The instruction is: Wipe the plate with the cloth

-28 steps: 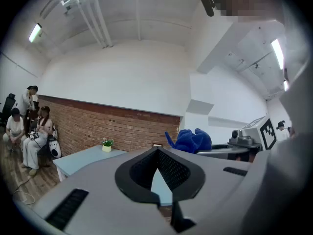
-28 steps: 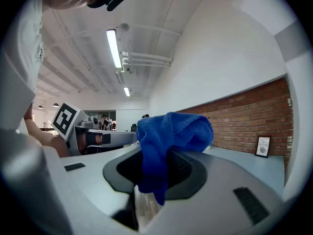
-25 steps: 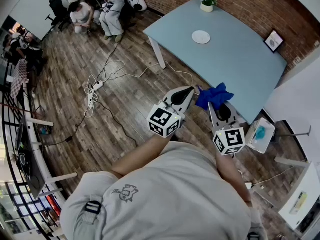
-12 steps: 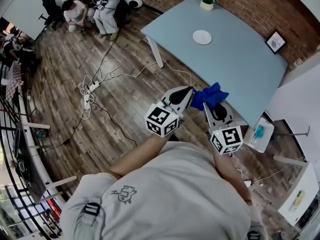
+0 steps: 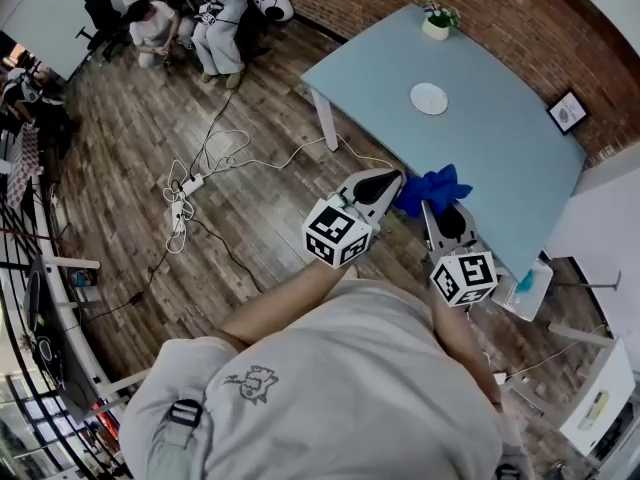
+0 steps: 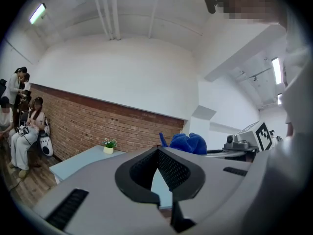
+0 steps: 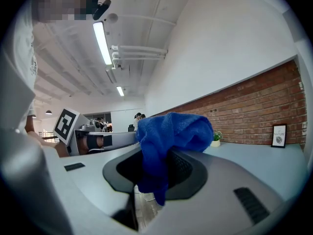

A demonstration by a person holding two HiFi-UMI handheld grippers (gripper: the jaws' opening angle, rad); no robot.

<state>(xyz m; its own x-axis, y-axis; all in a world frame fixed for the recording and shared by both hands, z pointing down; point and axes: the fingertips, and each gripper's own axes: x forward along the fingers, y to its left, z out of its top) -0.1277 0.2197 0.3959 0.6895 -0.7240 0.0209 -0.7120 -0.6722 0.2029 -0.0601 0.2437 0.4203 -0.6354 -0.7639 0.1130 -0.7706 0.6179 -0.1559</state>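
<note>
While the right gripper (image 5: 433,208) clamps its jaws on the bunched blue cloth (image 5: 430,186) at the near edge of the pale blue table (image 5: 500,158), the left gripper (image 5: 390,178) is held just beside it, short of that edge, its jaws pressed together on nothing. The white plate (image 5: 428,98) lies out on the table, well apart from the cloth, nearer the far corner where a potted plant (image 5: 437,21) stands.

The plate (image 5: 428,98) lies on the table (image 5: 500,153), potted plant (image 5: 436,20) behind it, cloth (image 5: 428,188) nearer.
</note>
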